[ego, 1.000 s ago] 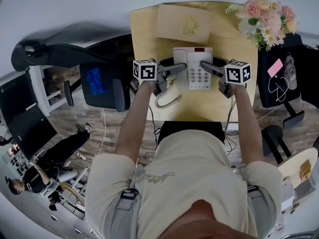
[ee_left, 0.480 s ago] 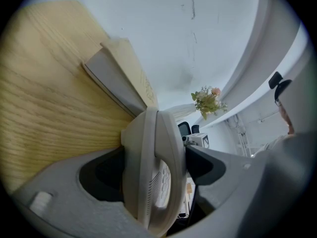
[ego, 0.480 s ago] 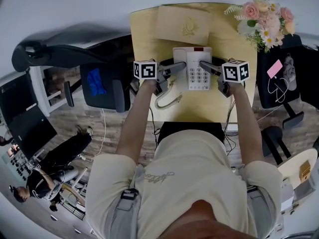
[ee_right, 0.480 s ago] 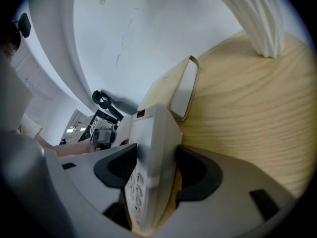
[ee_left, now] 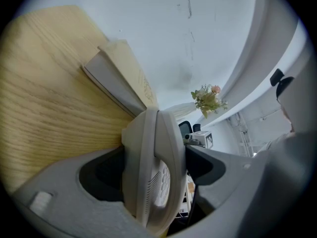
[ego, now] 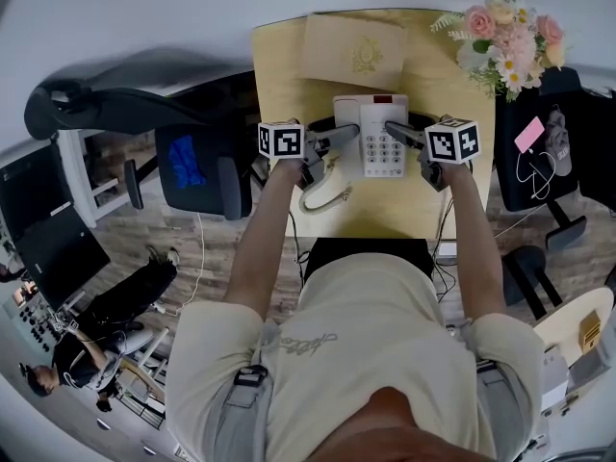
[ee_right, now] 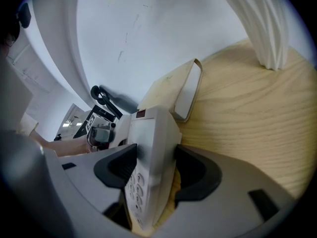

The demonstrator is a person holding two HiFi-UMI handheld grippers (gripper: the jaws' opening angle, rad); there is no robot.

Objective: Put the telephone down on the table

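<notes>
Set-down step: your left gripper (ego: 339, 135) and right gripper (ego: 397, 129) each clamp one side of the telephone (ego: 383, 152), upper centre of frame over the table (ego: 279, 75); next, seat it flat, then release.

Telephone (ego: 382, 149) slightly lower, nearer table (ego: 279, 70).

In my left gripper view the handset (ee_left: 154, 170) fills the gap between my jaws, runs off the bottom edge and hides most of what lies behind it. In my right gripper view the telephone (ee_right: 151, 162) is also cut at the bottom, its key markings blurred. At upper right the white vase (ee_right: 265, 24) leaves the frame. From the head view I cannot tell whether the telephone touches the table (ego: 279, 65).
</notes>
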